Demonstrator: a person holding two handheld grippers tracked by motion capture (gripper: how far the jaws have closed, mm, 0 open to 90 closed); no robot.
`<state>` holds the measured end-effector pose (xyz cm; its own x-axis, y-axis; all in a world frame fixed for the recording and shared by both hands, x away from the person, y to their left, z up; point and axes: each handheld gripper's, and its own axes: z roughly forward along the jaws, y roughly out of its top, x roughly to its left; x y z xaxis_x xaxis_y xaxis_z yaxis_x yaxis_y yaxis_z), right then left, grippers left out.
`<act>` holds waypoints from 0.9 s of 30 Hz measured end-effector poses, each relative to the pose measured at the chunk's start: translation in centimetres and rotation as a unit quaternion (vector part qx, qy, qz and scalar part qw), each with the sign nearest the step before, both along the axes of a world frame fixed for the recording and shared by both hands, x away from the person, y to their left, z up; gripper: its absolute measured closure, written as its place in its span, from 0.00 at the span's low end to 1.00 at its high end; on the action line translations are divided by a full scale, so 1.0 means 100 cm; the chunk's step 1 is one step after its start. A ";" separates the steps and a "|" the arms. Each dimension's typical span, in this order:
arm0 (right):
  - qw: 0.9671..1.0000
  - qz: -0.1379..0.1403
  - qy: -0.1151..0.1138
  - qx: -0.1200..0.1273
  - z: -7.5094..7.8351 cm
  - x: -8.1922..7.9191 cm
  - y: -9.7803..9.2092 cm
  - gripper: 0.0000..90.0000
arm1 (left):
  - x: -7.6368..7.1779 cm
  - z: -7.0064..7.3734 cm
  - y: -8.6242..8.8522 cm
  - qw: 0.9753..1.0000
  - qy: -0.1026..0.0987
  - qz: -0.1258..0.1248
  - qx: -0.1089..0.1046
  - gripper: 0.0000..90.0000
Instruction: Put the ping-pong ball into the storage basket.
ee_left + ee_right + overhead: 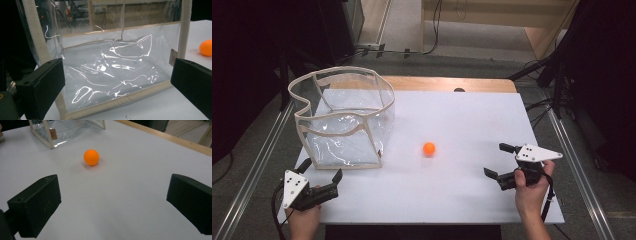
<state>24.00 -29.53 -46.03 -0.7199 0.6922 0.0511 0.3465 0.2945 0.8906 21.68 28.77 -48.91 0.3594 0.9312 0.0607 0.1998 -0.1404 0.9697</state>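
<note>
where high view blurs it | bag tag readable-sized | ball near

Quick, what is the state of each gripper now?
Left gripper: open, holding nothing, facing the clear bag.
Right gripper: open, holding nothing, facing the orange ball.

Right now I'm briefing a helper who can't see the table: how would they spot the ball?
Start at the white table. Right of the clear bag, in the open middle, sits the ball. It is the one small, round, orange thing there.
</note>
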 end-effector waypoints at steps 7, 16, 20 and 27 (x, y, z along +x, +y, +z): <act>1.000 0.013 0.010 -0.015 0.009 0.013 0.006 0.00 | 0.000 0.000 -0.001 1.000 -0.001 0.000 0.002 0.00; 0.999 0.033 0.019 -0.030 0.016 0.025 0.016 0.00 | 0.000 0.000 0.000 1.000 0.001 -0.001 0.002 0.00; 0.998 0.044 0.024 -0.038 0.017 0.030 0.023 0.00 | 0.000 0.000 0.000 1.000 0.001 -0.002 0.001 0.00; 0.996 0.061 0.034 -0.047 0.019 0.039 0.035 0.00 | 0.000 0.000 0.000 1.000 0.001 -0.002 0.002 0.00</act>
